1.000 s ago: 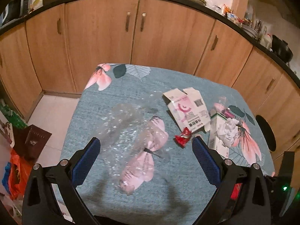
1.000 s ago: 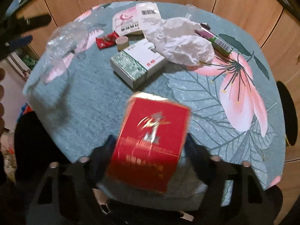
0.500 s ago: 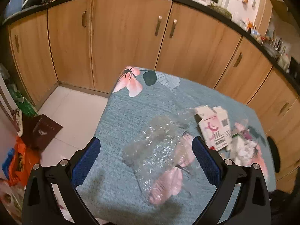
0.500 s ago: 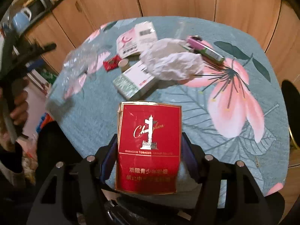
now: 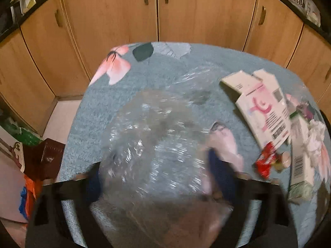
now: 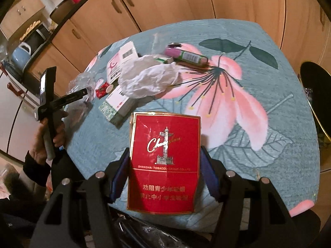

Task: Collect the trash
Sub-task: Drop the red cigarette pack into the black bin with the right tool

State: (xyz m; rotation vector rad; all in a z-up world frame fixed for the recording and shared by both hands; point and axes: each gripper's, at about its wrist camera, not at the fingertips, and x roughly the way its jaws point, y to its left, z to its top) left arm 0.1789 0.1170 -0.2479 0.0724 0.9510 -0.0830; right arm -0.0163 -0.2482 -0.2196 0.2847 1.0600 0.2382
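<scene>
My right gripper (image 6: 164, 171) is shut on a red cigarette pack (image 6: 164, 161) and holds it upright above the near edge of the table. My left gripper (image 5: 159, 171) is open, its blue pads on either side of a crumpled clear plastic bag (image 5: 157, 144) that fills the gap and blurs the view; whether the pads touch it I cannot tell. On the teal floral tablecloth (image 6: 269, 86) lie a pink-and-white box (image 5: 262, 107), a red candy wrapper (image 5: 263, 164), a green-and-white box (image 6: 118, 106), crumpled white paper (image 6: 149, 80) and a purple-green tube (image 6: 186, 55).
Wooden cabinets (image 5: 157, 14) curve round the far side of the table. Bags and clutter (image 5: 31, 165) lie on the floor at the left. A dark round stool (image 6: 316, 86) stands at the table's right. The left gripper and hand (image 6: 49, 107) show at the table's left edge.
My left gripper has dropped down over the plastic bag, which now fills its gap. My right gripper has risen a little with the red pack.
</scene>
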